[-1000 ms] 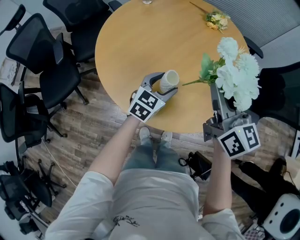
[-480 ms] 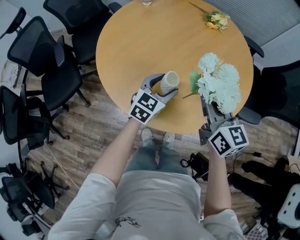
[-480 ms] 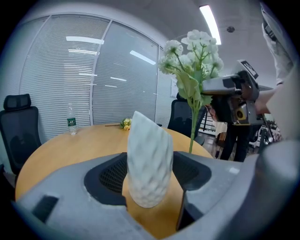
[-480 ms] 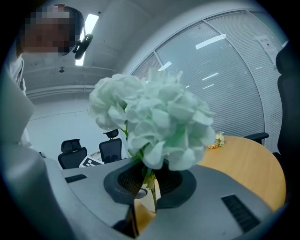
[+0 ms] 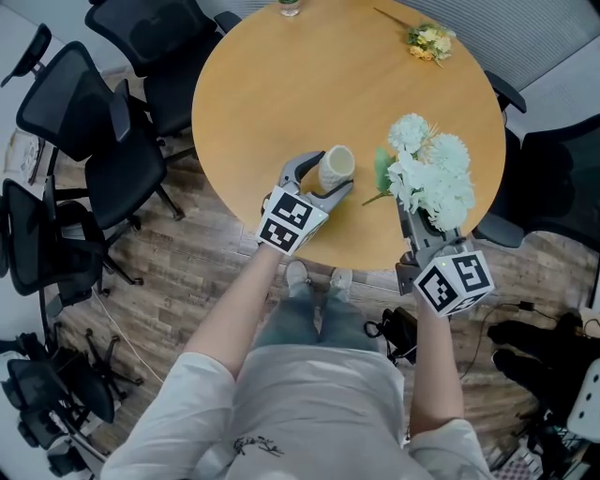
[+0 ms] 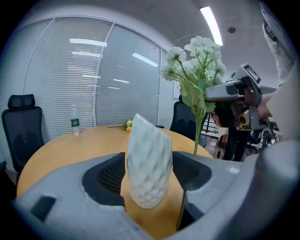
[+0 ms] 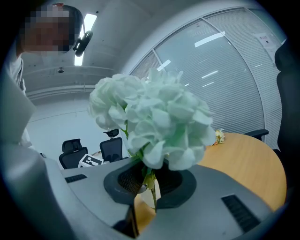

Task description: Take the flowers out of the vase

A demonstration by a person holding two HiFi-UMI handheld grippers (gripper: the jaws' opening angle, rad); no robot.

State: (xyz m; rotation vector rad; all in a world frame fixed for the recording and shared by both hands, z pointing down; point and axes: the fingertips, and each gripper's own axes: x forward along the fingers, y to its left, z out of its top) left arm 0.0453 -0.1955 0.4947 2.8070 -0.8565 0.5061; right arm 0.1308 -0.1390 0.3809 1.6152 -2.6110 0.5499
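A white textured vase (image 5: 336, 169) stands near the front edge of the round wooden table (image 5: 281, 84). My left gripper (image 5: 328, 176) is shut on its body, and the vase (image 6: 149, 164) fills the gap between the jaws in the left gripper view. Its mouth shows no flowers. To the right, my right gripper (image 5: 424, 217) is shut on the green stem (image 7: 151, 187) of a bunch of white flowers (image 5: 428, 176). The bunch is free of the vase and hangs low over the table. The blooms (image 7: 154, 122) hide much of the right gripper view.
A small bunch of yellow flowers (image 5: 427, 37) lies at the table's far right, and a water bottle (image 5: 289, 7) stands at the far edge. Black office chairs (image 5: 103, 122) crowd the left side. Another chair (image 5: 553, 187) stands at the right.
My right gripper has come down and a little left with the white flowers, which now sit lower over the table. The left gripper and the vase have stayed put.
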